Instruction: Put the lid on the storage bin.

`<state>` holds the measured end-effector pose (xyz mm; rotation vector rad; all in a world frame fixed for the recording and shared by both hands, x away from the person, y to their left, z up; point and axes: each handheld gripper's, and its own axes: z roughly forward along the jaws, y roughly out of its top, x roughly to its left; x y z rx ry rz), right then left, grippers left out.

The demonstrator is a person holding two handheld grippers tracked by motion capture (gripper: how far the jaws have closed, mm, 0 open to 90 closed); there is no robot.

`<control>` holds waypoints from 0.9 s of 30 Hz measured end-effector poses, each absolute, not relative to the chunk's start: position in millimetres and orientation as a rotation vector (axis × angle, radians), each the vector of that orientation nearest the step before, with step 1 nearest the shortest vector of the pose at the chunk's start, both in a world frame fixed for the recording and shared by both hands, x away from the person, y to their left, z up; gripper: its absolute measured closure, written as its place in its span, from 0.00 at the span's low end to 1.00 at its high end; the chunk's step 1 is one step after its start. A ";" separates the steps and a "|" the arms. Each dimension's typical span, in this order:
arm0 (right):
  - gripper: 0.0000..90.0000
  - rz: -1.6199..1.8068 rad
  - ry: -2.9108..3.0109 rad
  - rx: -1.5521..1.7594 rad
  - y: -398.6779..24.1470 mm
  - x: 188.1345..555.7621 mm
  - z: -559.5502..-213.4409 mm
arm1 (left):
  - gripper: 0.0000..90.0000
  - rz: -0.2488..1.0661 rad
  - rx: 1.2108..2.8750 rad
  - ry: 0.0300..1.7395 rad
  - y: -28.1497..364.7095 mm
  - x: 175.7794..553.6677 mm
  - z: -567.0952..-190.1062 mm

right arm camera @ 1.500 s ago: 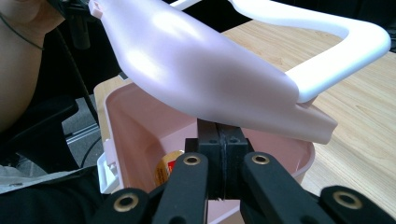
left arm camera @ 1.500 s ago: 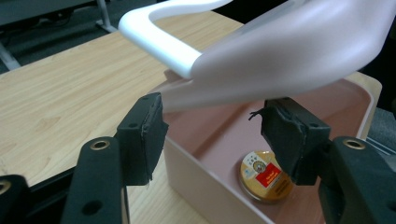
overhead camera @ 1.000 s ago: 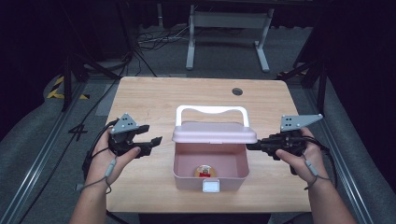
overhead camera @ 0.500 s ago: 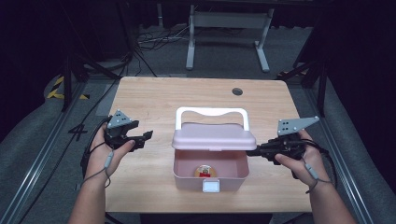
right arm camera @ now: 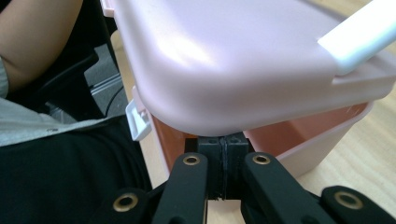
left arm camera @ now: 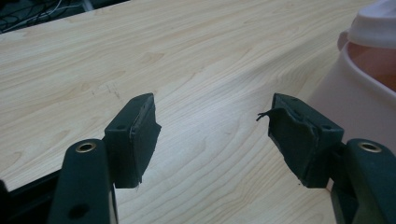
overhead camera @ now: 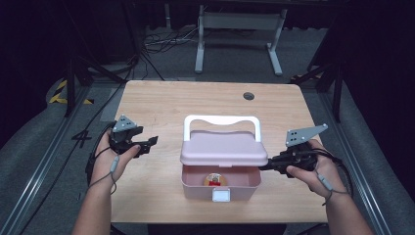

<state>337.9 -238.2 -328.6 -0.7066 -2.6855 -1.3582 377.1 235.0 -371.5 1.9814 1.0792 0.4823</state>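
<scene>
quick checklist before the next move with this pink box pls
1. Right gripper shut under the lid edge, propping it: ok, jaws are closed together beneath the lid.
2. Lid raised off the box: ok, front is open and tilted up.
3. Left gripper free: ok, its jaws have just been opening, with nothing between them, beside the box over the table.
4. Item inside the box reachable: cannot tell, the lid partly covers the opening.
5. Handle out of the way: ok, it stands up behind the lid.
6. Box steady on the table: cannot tell, nothing holds its base.
</scene>
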 end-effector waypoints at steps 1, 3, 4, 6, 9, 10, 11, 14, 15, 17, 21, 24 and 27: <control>1.00 -1.346 -2.687 -0.703 -237.7 337.9 -329.2 | 0.37 0.481 1.981 1.074 233.9 377.2 -371.7; 1.00 -1.320 -2.691 -0.705 -237.0 337.6 -330.1 | 0.36 0.480 1.991 1.066 232.9 377.4 -371.7; 1.00 -1.311 -2.693 -0.702 -236.6 337.3 -330.3 | 0.36 0.479 1.991 1.067 232.4 377.5 -372.0; 1.00 -1.293 -2.700 -0.703 -236.0 336.9 -330.9 | 0.36 0.478 1.993 1.071 231.9 377.7 -372.3; 1.00 -1.270 -2.705 -0.703 -235.1 336.4 -331.8 | 0.36 0.473 1.995 1.072 230.6 377.7 -372.3; 1.00 -1.261 -2.707 -0.701 -234.8 336.3 -332.1 | 0.36 0.473 1.998 1.069 229.7 377.8 -372.3; 1.00 -1.253 -2.711 -0.697 -234.5 336.4 -332.5 | 0.36 0.472 2.000 1.065 228.9 378.0 -372.3; 1.00 -1.233 -2.712 -0.694 -234.0 335.7 -332.9 | 0.36 0.465 2.006 1.064 226.9 378.2 -372.9; 1.00 -1.226 -2.715 -0.692 -234.0 335.3 -332.8 | 0.36 0.466 2.008 1.063 226.7 378.4 -373.2; 1.00 -1.213 -2.718 -0.689 -233.8 334.4 -332.6 | 0.36 0.464 2.010 1.064 226.5 378.9 -373.9; 1.00 -1.177 -2.722 -0.686 -233.8 333.2 -332.8 | 0.36 0.465 2.015 1.067 226.3 379.4 -374.6; 1.00 -1.153 -2.728 -0.678 -233.3 333.0 -333.6 | 0.36 0.463 2.021 1.066 226.0 380.0 -375.2; 1.00 -1.131 -2.733 -0.675 -232.6 332.9 -334.6 | 0.36 0.462 2.024 1.066 225.6 380.4 -375.8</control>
